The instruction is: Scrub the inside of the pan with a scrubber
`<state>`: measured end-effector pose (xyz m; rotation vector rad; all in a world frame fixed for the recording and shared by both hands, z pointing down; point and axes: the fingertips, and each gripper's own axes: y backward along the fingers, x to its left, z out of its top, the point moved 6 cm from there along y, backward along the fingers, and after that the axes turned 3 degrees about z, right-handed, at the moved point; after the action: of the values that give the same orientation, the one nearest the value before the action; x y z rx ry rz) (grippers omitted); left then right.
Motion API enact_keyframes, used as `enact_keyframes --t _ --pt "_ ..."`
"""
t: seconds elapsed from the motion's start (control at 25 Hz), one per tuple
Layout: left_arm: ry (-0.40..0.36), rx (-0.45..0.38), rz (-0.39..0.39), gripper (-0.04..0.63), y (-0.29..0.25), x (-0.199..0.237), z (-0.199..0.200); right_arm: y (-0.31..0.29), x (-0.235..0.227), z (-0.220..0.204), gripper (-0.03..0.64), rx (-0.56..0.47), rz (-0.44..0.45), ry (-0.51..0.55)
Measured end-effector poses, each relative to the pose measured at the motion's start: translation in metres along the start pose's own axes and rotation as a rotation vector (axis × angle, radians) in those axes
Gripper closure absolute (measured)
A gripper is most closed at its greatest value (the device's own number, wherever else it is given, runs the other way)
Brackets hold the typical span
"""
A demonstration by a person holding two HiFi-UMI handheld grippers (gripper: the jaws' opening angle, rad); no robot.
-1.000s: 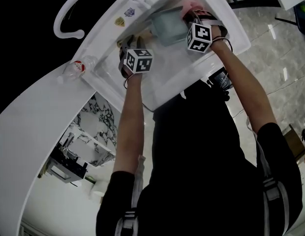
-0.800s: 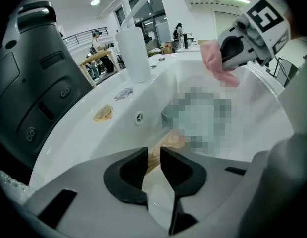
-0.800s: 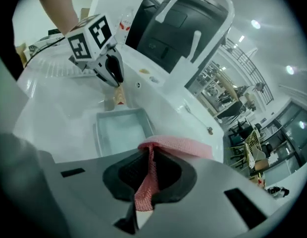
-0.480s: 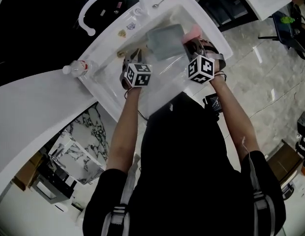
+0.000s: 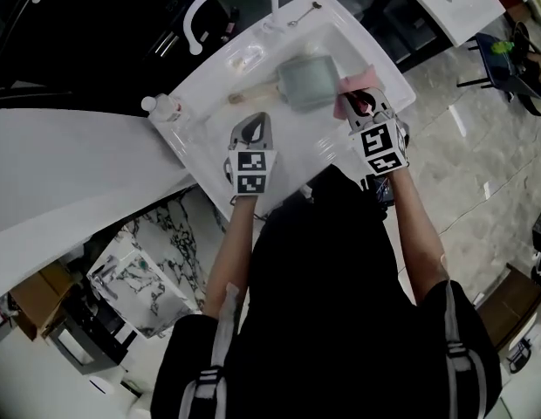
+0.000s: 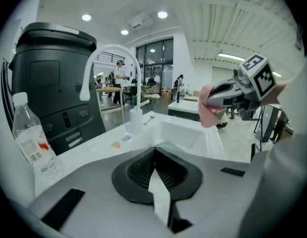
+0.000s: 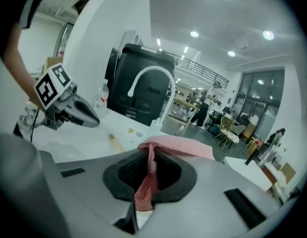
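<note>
Right gripper view: hand-held gripper (image 7: 149, 150) clamps scrubber (image 7: 184, 143) (pink).

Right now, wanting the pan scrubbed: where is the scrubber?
Head view: scrubber pinched in the right gripper's jaws, over the sink's right rim, beside the pan.

Bright ceiling spotlights (image 6: 162, 15) overhead; strong fisheye bending at edges; head view dim, corners black

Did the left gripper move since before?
Yes. The left gripper has backed away from the pan toward the sink's near rim; its fingers just closed, empty.
</note>
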<state>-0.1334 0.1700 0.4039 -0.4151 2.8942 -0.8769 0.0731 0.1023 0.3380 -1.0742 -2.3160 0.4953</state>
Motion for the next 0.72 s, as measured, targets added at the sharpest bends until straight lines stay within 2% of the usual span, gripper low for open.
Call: enact_keyframes --t 0.36,0.52,0.72 --pt "0.056 -0.165 -0.085 0.560 0.086 -0.005 0.028 0.066 0.038 0.034 0.582 -0.182 0.029 -0.246" --pt "0.070 -0.216 -0.094 0.560 0.108 -0.003 0.037 0.097 0.041 0.034 0.583 -0.242 0.013 -0.369" --pt "0.091 -0.242 -0.103 0.560 0.122 -0.002 0.040 0.127 0.041 0.028 0.583 -0.297 0.004 -0.437"
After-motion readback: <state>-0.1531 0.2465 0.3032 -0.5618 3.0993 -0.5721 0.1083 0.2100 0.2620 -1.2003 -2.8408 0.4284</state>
